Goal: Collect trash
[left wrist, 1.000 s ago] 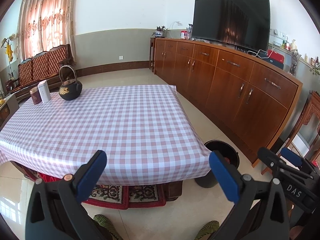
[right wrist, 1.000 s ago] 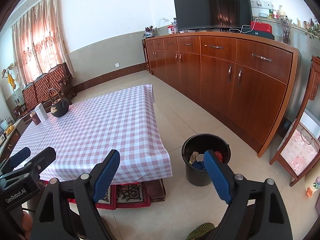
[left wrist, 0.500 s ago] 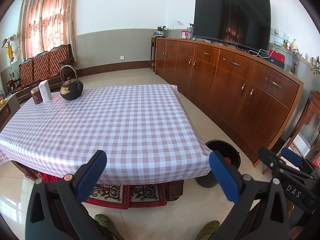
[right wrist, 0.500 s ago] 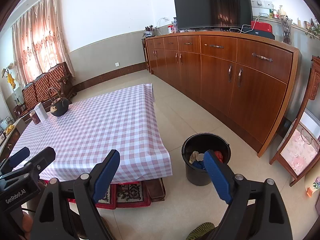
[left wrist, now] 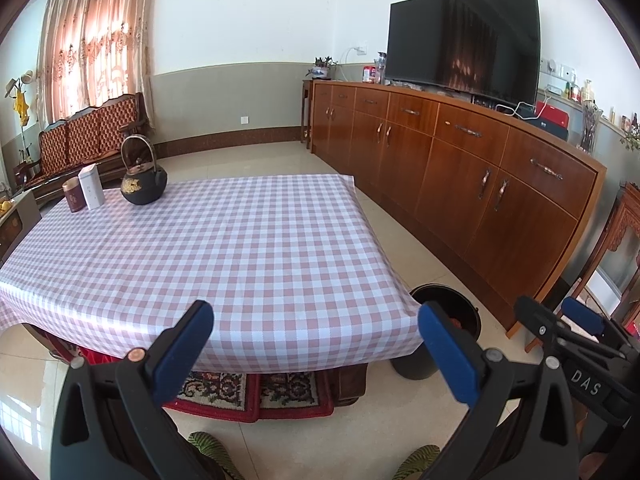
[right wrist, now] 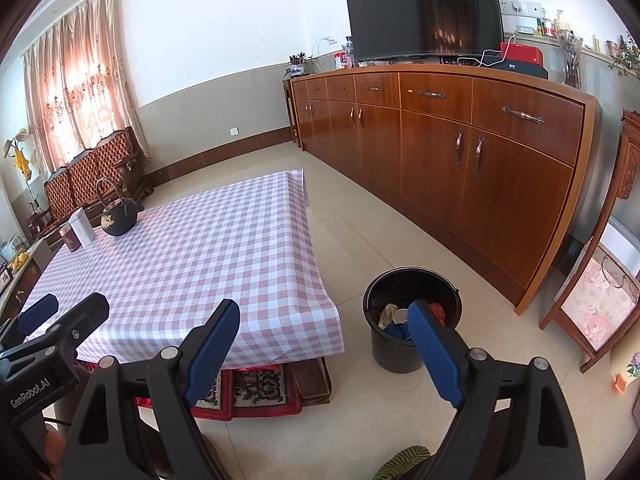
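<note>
Bin right of table, kettle on far corner

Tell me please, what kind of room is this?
Most likely a home living room: a large television on a long wooden sideboard, an upholstered wooden sofa by the curtains, and a low table with a checked cloth.

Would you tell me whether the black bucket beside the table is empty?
Not empty: the right wrist view shows crumpled trash lying inside the black bucket.
</note>
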The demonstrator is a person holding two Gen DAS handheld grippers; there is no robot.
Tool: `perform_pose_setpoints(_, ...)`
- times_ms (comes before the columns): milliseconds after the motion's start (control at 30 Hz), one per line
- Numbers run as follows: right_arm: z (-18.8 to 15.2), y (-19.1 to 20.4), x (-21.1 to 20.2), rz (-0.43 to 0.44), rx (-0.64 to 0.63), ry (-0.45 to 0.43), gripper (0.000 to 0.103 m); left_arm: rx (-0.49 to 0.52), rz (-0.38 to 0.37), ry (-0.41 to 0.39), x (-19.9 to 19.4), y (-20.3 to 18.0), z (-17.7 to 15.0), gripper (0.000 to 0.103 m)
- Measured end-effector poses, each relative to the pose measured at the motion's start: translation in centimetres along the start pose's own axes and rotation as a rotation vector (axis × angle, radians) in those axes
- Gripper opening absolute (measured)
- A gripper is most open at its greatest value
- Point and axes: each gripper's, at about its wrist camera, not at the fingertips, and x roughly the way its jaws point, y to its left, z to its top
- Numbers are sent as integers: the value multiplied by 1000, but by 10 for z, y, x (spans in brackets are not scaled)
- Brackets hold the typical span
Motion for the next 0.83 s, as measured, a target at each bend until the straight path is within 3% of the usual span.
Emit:
perform_pose_setpoints(500, 1, 0, -2, 0, 2, -10, 87, 11, -27, 1, 2, -1, 1, 103)
perform_pose_setpoints(700, 1, -1, 0, -9, 9, -13, 87, 45, -78, -36, -1, -9, 0, 102)
perform_pose_setpoints(833, 0, -4, 3, -17, 16, -5, 87, 62, -72, -54, -5, -15, 1, 102)
